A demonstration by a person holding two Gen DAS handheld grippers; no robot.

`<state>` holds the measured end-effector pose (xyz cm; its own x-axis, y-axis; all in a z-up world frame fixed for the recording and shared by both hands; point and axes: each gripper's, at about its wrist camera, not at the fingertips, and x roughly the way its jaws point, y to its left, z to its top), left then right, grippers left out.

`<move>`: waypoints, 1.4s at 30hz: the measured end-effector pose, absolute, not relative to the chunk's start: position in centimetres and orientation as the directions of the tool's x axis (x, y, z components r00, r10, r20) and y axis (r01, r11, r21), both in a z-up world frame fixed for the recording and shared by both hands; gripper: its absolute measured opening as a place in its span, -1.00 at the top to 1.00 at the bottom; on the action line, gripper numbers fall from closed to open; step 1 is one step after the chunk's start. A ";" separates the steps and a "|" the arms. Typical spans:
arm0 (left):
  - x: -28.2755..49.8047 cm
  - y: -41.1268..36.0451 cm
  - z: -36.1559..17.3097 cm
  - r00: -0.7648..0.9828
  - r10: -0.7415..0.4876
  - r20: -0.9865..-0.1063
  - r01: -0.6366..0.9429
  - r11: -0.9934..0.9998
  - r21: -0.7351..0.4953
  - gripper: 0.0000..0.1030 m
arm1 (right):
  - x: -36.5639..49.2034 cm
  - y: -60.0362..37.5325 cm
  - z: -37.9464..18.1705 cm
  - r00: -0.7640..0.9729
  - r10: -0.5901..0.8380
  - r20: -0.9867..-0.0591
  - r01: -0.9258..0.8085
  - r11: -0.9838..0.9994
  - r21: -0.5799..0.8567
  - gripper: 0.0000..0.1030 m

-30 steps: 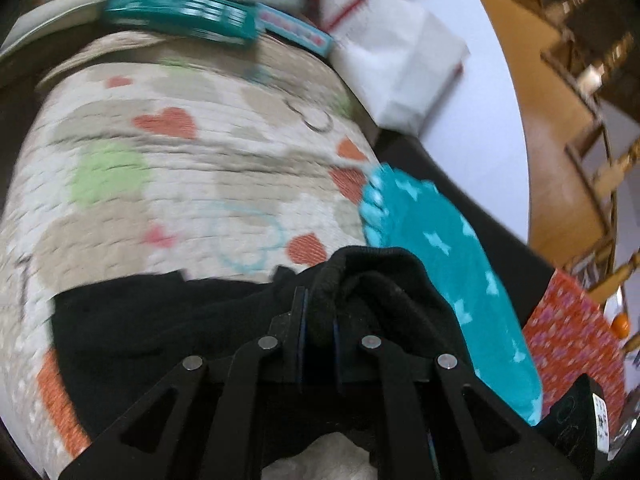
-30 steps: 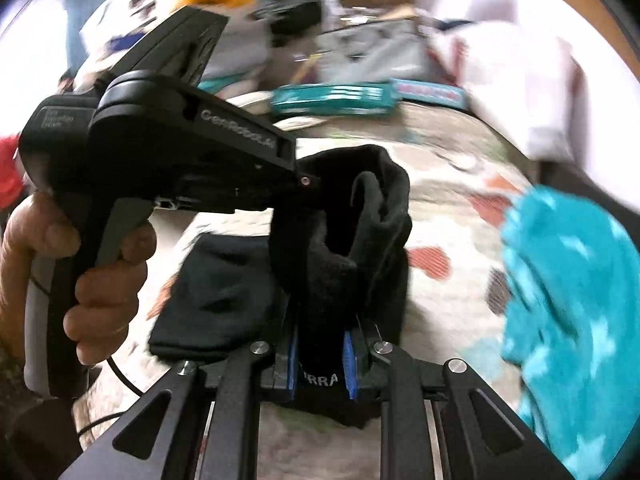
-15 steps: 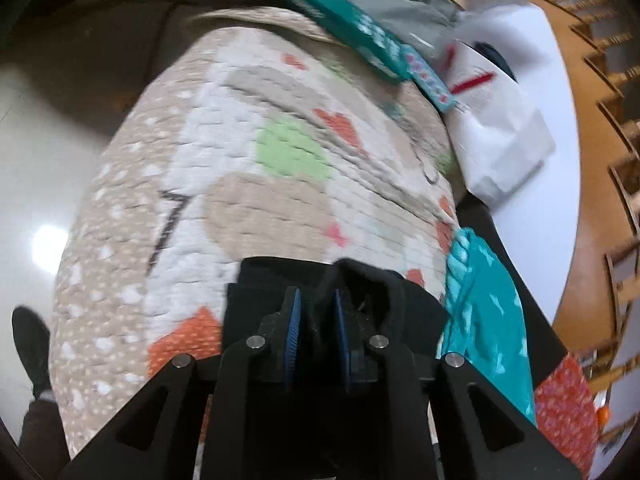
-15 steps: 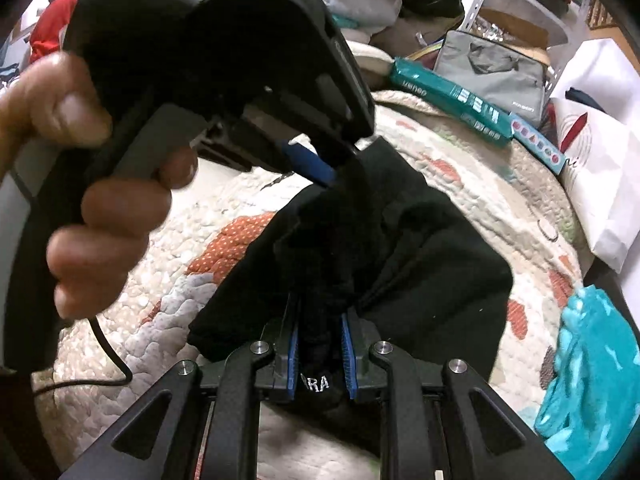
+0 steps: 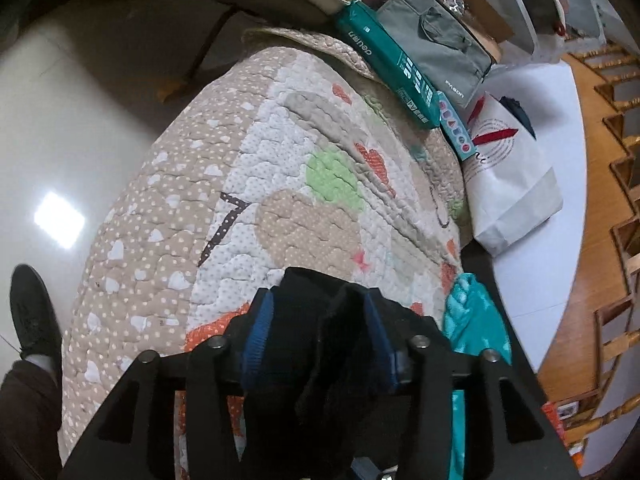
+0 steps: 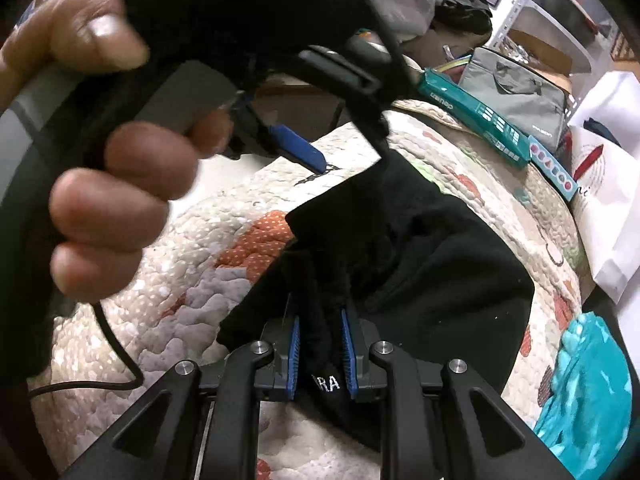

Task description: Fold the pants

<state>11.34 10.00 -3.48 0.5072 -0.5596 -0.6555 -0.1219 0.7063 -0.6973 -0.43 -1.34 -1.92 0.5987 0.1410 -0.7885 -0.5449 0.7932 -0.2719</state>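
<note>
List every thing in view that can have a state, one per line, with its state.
Black pants: folded over, lying on the quilt, edge bunched upward.
Left hand-held gripper: jaws opening, pants fabric loose between them.
Right hand-held gripper: shut on the pants edge.
Quilt: spread flat under the pants.
Grey bag: closed.
Teal box: closed, lying flat.

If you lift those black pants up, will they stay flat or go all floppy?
Probably floppy: the black pants bunch and sag between the right gripper jaws. Likely light, since a pinch holds the fold. They may slide off the left gripper, whose jaws are opening.
</note>
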 end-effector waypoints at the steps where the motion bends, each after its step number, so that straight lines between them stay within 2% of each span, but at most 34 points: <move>1: 11.5 9.6 -3.4 0.509 -0.543 -0.668 -0.118 0.725 -0.679 -0.03 | -0.6 -1.2 -2.0 0.598 0.141 -0.789 -0.549 0.789 -0.275 0.59; 3: 12.0 8.6 -3.6 0.509 -0.497 -0.703 -0.110 0.772 -0.626 -0.06 | -0.8 -1.0 -2.0 0.596 0.141 -0.791 -0.554 0.785 -0.277 0.58; 5: 12.4 8.1 -4.1 0.495 -0.504 -0.708 -0.106 0.773 -0.625 -0.02 | -0.9 -1.0 -2.0 0.599 0.136 -0.789 -0.553 0.783 -0.285 0.58; 8: 12.2 7.8 -4.0 0.469 -0.584 -0.663 -0.056 0.730 -0.682 0.68 | -1.2 -1.2 -2.0 0.601 0.134 -0.788 -0.552 0.783 -0.287 0.58; 13: 11.3 7.8 -2.4 0.502 -0.607 -0.616 -0.010 0.709 -0.706 0.72 | -1.3 -1.0 -1.9 0.610 0.126 -0.782 -0.548 0.780 -0.302 0.56; 14: 11.3 7.8 -2.3 0.503 -0.604 -0.619 -0.012 0.711 -0.703 0.58 | -1.4 -1.0 -1.9 0.612 0.124 -0.781 -0.547 0.780 -0.305 0.56; 15: 11.4 7.7 -2.4 0.505 -0.595 -0.625 -0.018 0.717 -0.697 0.29 | -1.3 -1.0 -1.9 0.615 0.121 -0.780 -0.546 0.779 -0.309 0.55; 17: 11.4 7.8 -2.7 0.510 -0.596 -0.620 -0.029 0.708 -0.705 0.00 | -1.3 -1.0 -1.8 0.620 0.118 -0.775 -0.542 0.780 -0.314 0.54; 22: 11.5 8.4 -3.3 0.498 -0.671 -0.549 -0.035 0.617 -0.786 0.00 | -1.3 -1.1 -1.6 0.628 0.119 -0.769 -0.535 0.784 -0.316 0.52; 28: 11.0 9.3 -3.2 0.549 -0.665 -0.506 -0.062 0.571 -0.818 -0.01 | -1.5 -1.1 -1.7 0.629 0.126 -0.767 -0.538 0.783 -0.312 0.47; 31: 10.6 10.8 -3.1 0.601 -0.635 -0.486 -0.105 0.540 -0.835 -0.23 | -1.5 -1.1 -2.1 0.605 0.141 -0.784 -0.552 0.784 -0.285 0.47; 35: 11.0 9.7 -2.0 0.575 -0.576 -0.581 -0.063 0.676 -0.734 -0.29 | -1.5 -0.9 -2.4 0.609 0.137 -0.781 -0.556 0.776 -0.297 0.46; 38: 11.6 7.0 -2.3 0.492 -0.609 -0.622 0.019 0.722 -0.691 -0.29 | -1.5 -1.0 -2.4 0.607 0.139 -0.783 -0.557 0.777 -0.294 0.46; 39: 11.6 5.8 -2.2 0.478 -0.605 -0.637 0.055 0.744 -0.666 -0.20 | -1.5 -1.1 -2.5 0.608 0.137 -0.782 -0.556 0.777 -0.296 0.46; 40: 11.5 4.9 -2.0 0.483 -0.577 -0.659 0.086 0.780 -0.620 0.00 | -1.5 -1.1 -2.4 0.609 0.137 -0.781 -0.554 0.778 -0.296 0.46; 41: 11.4 4.1 -1.8 0.483 -0.539 -0.690 0.107 0.819 -0.564 0.42 | -1.6 -1.2 -2.4 0.610 0.138 -0.781 -0.554 0.779 -0.295 0.46; 42: 11.3 3.5 -1.7 0.485 -0.488 -0.725 0.114 0.858 -0.501 0.66 | -1.6 -1.3 -2.3 0.609 0.138 -0.781 -0.552 0.781 -0.292 0.47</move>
